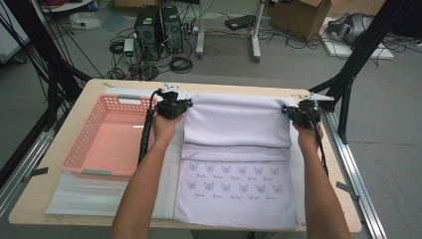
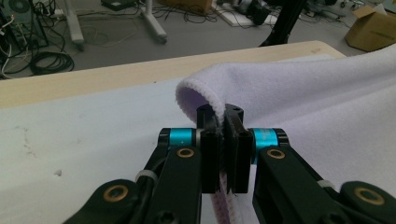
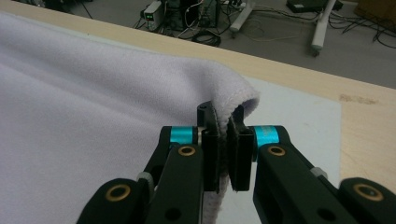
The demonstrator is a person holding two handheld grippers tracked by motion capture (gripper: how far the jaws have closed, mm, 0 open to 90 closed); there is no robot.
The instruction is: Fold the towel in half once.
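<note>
Two corners of one lilac towel (image 1: 234,149) are pinched at this moment, and the fold in hand turns on how that held edge runs: its long axis lies from nine o'clock to three o'clock across the far part of the table (image 1: 59,149), stretched between the two tongs, with the loose printed end lying flat toward six o'clock near the person. Starting at the left, a pink basket (image 1: 107,137) sits just beside the towel, at nine o'clock from it. Next, the left gripper (image 1: 174,105) has its jaws pressed nearly together on the towel's left corner; in the left gripper view (image 2: 223,140) the hemmed edge runs straight down between the pads and curls over at twelve o'clock. On the far right, the right gripper (image 1: 302,112) clamps the opposite corner the same way, with the hem caught between its closed pads in the right gripper view (image 3: 223,140). Both hands look equally far along, so I judge the edge should travel level, without skewing.
</note>
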